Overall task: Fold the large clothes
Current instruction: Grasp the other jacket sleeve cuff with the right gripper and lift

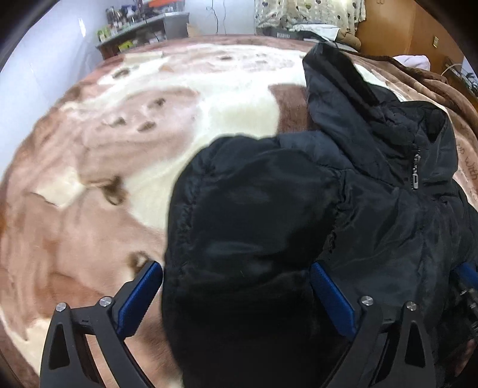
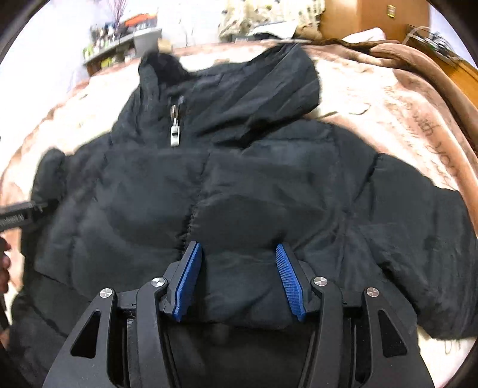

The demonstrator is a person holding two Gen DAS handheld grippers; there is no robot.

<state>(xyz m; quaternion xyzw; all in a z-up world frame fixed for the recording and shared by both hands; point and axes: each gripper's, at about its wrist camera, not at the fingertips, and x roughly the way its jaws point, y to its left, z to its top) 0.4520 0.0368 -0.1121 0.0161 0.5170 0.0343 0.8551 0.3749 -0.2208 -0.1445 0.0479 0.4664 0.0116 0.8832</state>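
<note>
A black puffer jacket (image 2: 239, 185) is spread on a bed covered by a brown and cream blanket (image 1: 98, 155). In the right wrist view the jacket is seen with its hood (image 2: 263, 89) toward the far edge of the bed, its front zipped, and a pale zipper pull (image 2: 174, 134) hanging below the collar. One sleeve (image 2: 424, 238) is stretched toward the right edge of the bed, where script lettering is woven into the blanket.

The right tool (image 2: 239, 280) is set over the lower front of the jacket; its blue pads (image 2: 189, 280) are held partly apart, and a thick fold of black fabric is bunched between them, touched on both sides. The grip appears closed on this fold as far as the padding allows.

In the left wrist view the left tool (image 1: 236, 298) is seen with its blue pads (image 1: 140, 298) wide apart, and a bulky, rounded part of the jacket (image 1: 254, 223) fills the gap. Whether the fabric is actually pinched there cannot be told, since the picture is blurred.

A cluttered shelf (image 1: 134, 27) stands beyond the far left corner of the bed, against a pale wall, and a wooden cabinet (image 1: 397, 27) is seen beyond the far right corner
</note>
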